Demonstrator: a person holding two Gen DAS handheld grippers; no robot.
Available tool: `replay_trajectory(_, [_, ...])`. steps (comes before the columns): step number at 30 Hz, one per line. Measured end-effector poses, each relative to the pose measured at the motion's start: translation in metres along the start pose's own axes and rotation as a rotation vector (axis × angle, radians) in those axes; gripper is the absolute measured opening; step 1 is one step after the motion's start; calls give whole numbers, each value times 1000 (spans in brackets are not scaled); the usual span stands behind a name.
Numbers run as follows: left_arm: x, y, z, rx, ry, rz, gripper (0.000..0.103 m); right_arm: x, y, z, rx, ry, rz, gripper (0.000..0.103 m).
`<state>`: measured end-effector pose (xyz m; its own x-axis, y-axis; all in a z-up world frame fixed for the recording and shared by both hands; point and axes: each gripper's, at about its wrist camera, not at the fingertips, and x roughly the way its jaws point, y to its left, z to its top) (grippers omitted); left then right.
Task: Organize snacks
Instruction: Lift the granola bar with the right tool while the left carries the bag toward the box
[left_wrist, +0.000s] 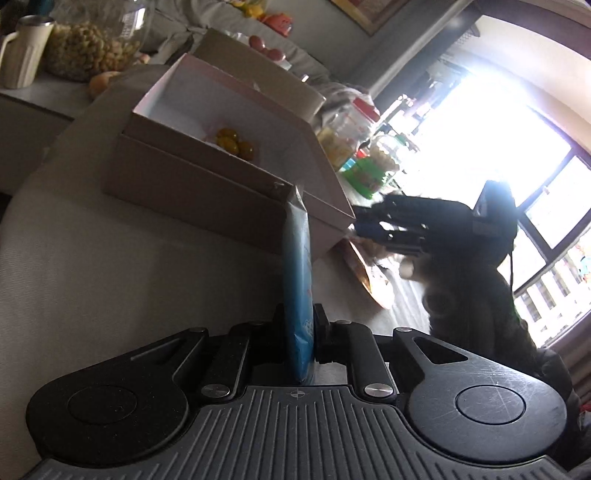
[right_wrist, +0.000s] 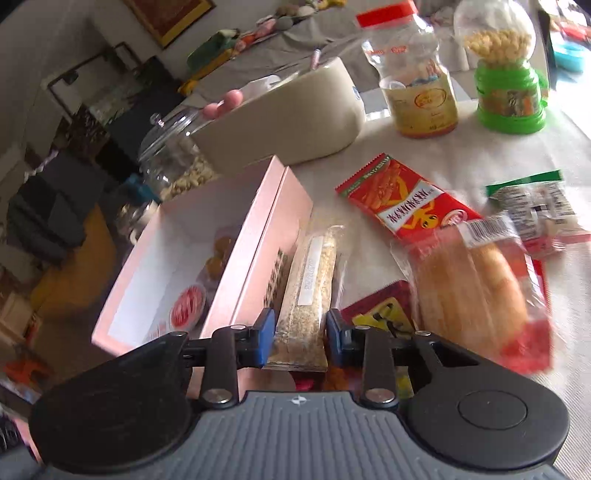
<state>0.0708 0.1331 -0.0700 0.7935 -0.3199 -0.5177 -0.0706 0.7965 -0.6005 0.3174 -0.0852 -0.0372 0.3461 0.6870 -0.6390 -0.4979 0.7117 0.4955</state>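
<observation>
Snack sorting, mid-transfer. We hold the left gripper (left_wrist: 300, 325) clamped edge-on around a thin blue packet (left_wrist: 297, 266), which stands upright between the jaws, just short of the near wall of the open pink box (right_wrist: 255, 236). Inside the box we already see a few small round yellow sweets (left_wrist: 234, 142) and a red-striped wrapper (right_wrist: 187, 309). Our right gripper (right_wrist: 300, 341) straddles a clear packet of crumbly cereal bar (right_wrist: 308, 280) lying on the white cloth just beside the box; its blue pads (right_wrist: 266, 338) flank the packet, but we cannot tell whether they press on it. A red packet (right_wrist: 402, 201) and a wrapped bun (right_wrist: 476, 284) wait nearby. We judge the next move: carry the blue packet over the box rim and release it inside.
</observation>
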Motion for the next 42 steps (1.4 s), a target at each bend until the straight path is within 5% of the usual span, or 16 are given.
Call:
replay_trajectory(15, [15, 2, 0, 5, 26, -27, 17, -105, 4, -115, -72, 48, 2, 30])
replay_trajectory(20, [16, -2, 0, 9, 30, -18, 17, -111, 13, -134, -154, 44, -61, 45])
replay_trajectory(22, [17, -4, 0, 12, 31, -13, 17, -112, 19, -138, -190, 32, -92, 67])
replay_trajectory(24, [16, -6, 0, 16, 33, -12, 17, -112, 25, -140, -228, 3, -142, 76])
replay_trajectory(29, [16, -5, 1, 12, 29, -7, 17, -106, 18, -138, -209, 3, -166, 82])
replay_trajectory(35, [15, -5, 0, 11, 26, -7, 17, -101, 18, -140, -212, 10, -104, 103])
replay_trajectory(42, [14, -4, -1, 6, 25, -9, 17, -82, 51, -159, -433, 30, -274, 103])
